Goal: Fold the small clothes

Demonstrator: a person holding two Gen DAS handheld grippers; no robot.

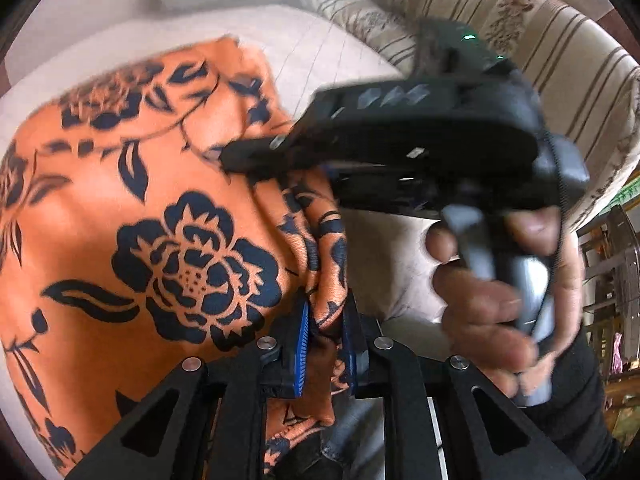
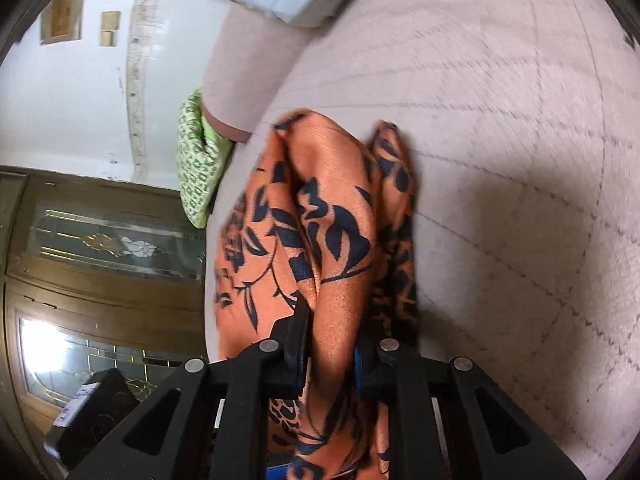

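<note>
Between the blue pads of the left claw point(image 1: 325, 344), at 6 o'clock in its view, a bunched edge of the orange cloth point(image 1: 132, 216) is pinched tight. That cloth is satiny, printed with dark navy roses and leaves, and spreads toward 9 o'clock over the pale bed point(image 1: 312, 48). The right claw point(image 2: 330, 354) also grips a fold of it, fabric trailing toward 12 o'clock. A label at 8 o'clock is unreadable.
</note>
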